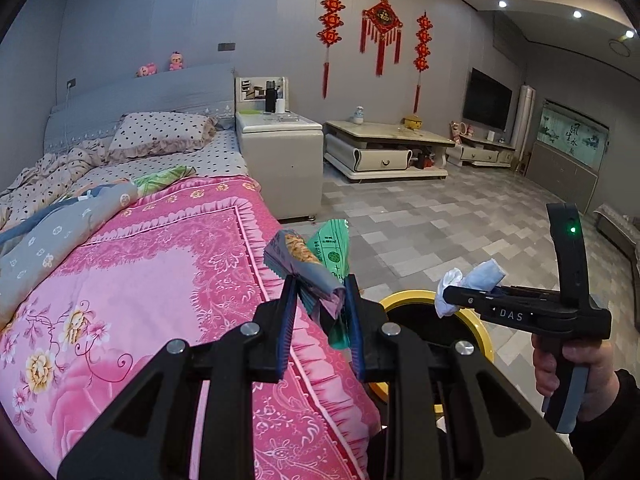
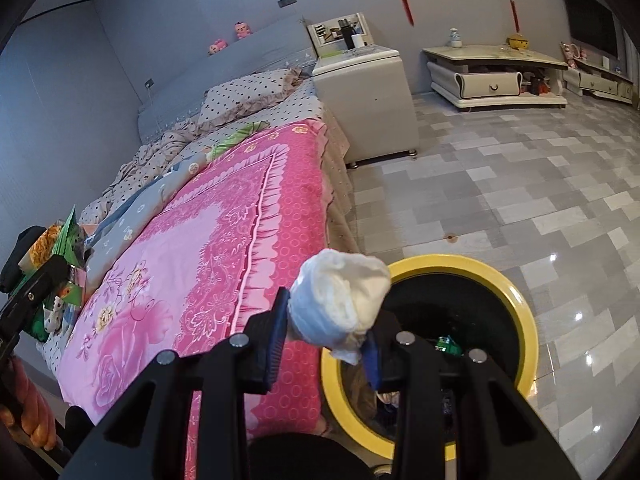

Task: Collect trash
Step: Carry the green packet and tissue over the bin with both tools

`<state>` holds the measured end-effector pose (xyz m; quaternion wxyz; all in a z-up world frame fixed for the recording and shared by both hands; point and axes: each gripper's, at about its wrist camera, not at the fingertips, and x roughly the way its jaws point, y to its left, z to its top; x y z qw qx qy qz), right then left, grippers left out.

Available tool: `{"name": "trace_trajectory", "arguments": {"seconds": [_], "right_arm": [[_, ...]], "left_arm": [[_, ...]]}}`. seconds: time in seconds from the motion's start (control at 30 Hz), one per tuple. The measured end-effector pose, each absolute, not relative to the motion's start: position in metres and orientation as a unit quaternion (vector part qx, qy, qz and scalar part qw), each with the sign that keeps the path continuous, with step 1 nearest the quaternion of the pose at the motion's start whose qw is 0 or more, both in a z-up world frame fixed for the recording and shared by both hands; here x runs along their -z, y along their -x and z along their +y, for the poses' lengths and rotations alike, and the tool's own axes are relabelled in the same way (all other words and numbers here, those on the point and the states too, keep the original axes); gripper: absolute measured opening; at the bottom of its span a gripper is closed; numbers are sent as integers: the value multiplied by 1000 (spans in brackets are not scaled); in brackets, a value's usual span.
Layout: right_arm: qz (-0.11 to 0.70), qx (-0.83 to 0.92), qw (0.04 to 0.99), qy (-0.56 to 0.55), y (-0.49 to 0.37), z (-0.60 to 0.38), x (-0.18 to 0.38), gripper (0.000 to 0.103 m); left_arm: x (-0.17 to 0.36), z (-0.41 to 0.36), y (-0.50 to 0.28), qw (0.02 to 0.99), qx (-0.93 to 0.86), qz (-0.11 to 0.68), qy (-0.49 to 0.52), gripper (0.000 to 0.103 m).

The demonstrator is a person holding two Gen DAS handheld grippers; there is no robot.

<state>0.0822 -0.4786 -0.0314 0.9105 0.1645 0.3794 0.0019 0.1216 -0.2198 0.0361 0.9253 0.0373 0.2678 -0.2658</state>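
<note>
Right claw (image 2: 328, 338) pinches a tissue wad (image 2: 340, 300) at the bin (image 2: 516, 292) rim, nearer the bin's mouth; left claw (image 1: 320, 312) grips wrappers (image 1: 316, 264) over the bed (image 1: 140, 280) edge beside the bin.

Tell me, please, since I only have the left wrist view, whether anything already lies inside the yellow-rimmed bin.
Observer: Yes, the right wrist view looks down into the bin, and a small green wrapper lies at the bottom.
Operator: Thank you. Is the right gripper's tissue over the opening?
Observer: The right gripper holds the white tissue wad near the bin's rim on the bed side, partly over the pink bedspread.
Operator: And where does my left gripper sit from there?
Observer: The left gripper, with its wrappers, is above the bed, well away from the bin.
</note>
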Motion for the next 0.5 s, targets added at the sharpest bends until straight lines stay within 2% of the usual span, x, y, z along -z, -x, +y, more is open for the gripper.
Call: {"name": "trace_trajectory", "arguments": {"seconds": [0.5], "right_arm": [[395,52,901,-170,-76,-543,49,31]], "left_arm": [[4,-326,-157,887,325,320,-69,23]]}}
